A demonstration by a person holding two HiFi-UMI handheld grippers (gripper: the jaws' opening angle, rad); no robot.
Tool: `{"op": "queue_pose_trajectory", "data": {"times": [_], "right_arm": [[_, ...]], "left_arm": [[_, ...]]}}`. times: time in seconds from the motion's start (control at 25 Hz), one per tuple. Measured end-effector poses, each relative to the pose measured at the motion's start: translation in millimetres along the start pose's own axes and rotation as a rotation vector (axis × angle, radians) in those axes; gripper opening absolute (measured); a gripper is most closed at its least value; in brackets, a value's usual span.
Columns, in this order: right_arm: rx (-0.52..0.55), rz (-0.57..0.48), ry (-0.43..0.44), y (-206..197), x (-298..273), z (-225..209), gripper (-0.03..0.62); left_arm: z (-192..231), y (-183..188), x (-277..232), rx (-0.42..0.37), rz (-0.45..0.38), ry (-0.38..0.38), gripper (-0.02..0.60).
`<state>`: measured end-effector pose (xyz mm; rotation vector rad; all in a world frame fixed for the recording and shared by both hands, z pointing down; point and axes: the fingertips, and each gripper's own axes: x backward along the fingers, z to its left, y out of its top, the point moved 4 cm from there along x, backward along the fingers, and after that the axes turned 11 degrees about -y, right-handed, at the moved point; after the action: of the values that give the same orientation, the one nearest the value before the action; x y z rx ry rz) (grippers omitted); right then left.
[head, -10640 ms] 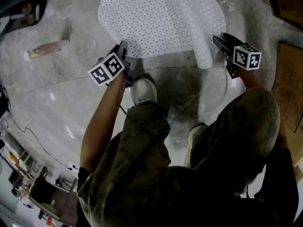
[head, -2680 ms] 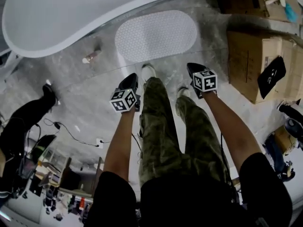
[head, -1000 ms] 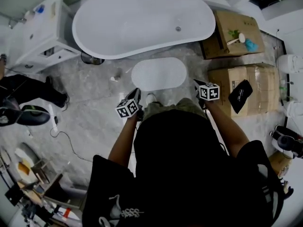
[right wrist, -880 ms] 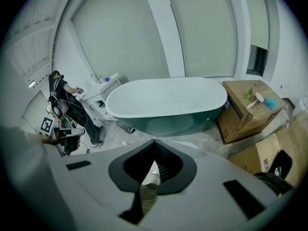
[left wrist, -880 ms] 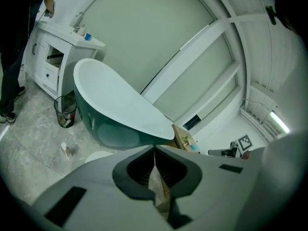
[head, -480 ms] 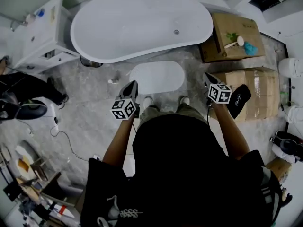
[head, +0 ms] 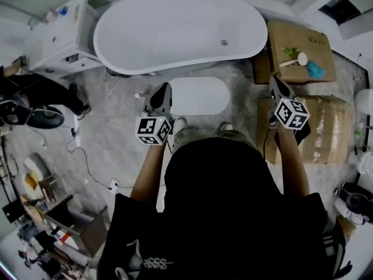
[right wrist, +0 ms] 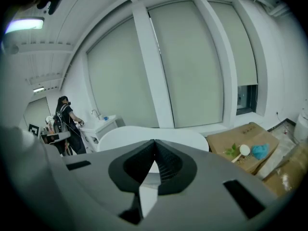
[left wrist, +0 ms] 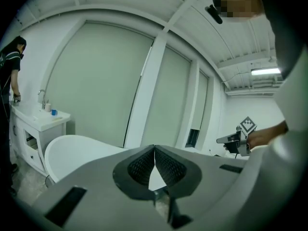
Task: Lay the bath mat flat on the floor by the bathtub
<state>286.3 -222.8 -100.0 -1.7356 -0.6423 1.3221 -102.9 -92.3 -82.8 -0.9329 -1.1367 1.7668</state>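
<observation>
Grey floor, bath mat partly behind left gripper

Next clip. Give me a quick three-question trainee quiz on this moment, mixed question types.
1. True or false: the bath mat lies flat on the floor beside the bathtub.
2. What does the left hand-held gripper hold? A) the bath mat B) nothing C) a towel
3. Fill in: the right hand-held gripper has its jaws ____.

Key: 1 true; 2 B; 3 shut.
</observation>
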Motion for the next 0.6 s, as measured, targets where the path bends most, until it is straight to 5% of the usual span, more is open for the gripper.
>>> {"op": "queue_pose_trajectory", "data": {"times": [0.24, 0.6], "right_arm": [[0.069, -0.140, 0.057, 41, 19, -39, 0.023], [0.071, -0.173, 0.072, 36, 40, -96, 0.023]], "left_arm": [[-52, 15, -37, 0.011, -0.065, 0.045, 0.021], [-107, 2, -62, 0.049, -0.089, 0.082, 0.021]]}}
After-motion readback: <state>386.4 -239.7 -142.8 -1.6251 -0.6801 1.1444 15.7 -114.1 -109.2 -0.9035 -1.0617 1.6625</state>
